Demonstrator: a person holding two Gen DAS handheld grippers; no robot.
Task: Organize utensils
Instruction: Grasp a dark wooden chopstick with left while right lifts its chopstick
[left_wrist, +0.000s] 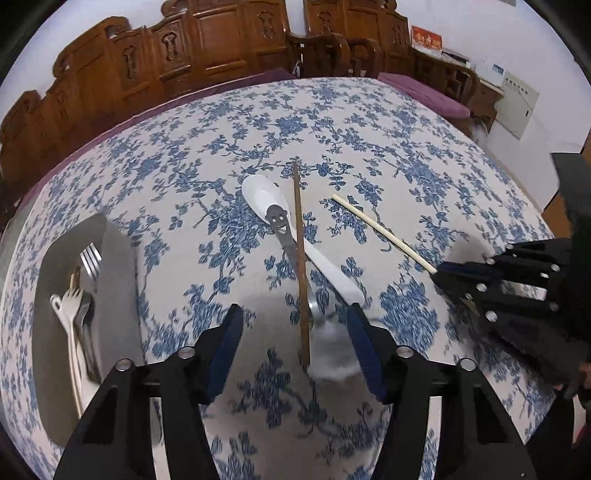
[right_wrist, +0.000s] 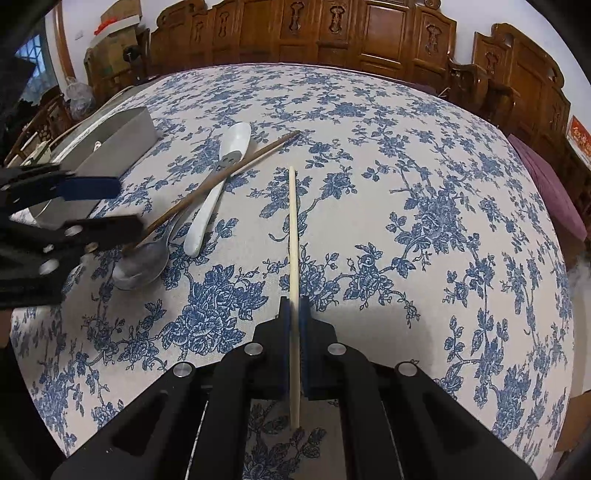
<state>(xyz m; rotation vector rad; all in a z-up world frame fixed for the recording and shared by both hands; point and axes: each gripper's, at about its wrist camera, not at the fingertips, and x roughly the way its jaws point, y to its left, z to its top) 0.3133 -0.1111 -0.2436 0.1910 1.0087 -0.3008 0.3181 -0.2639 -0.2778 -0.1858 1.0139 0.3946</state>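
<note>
The pale chopstick (right_wrist: 293, 258) was clenched between the jaws of the right gripper (right_wrist: 294, 314), its far part lying over the flowered cloth of the bench (right_wrist: 406, 166). Gripped so near one end, it could pivot or slip out when lifted.

The left gripper (left_wrist: 295, 332) was released, its jaws standing on both sides of the brown chopstick (left_wrist: 301, 266) without touching it. This chopstick lay across the white spoon (left_wrist: 280, 218) and a metal spoon (right_wrist: 142, 264) — if it were closed on carelessly, the spoons could be dragged or knocked along with it.

The grey tray (left_wrist: 118, 280) stood at the left of the bench. Inside it a metal fork (left_wrist: 90, 258) and a white fork (left_wrist: 72, 306) were seen; the other pieces could not be told apart.
</note>
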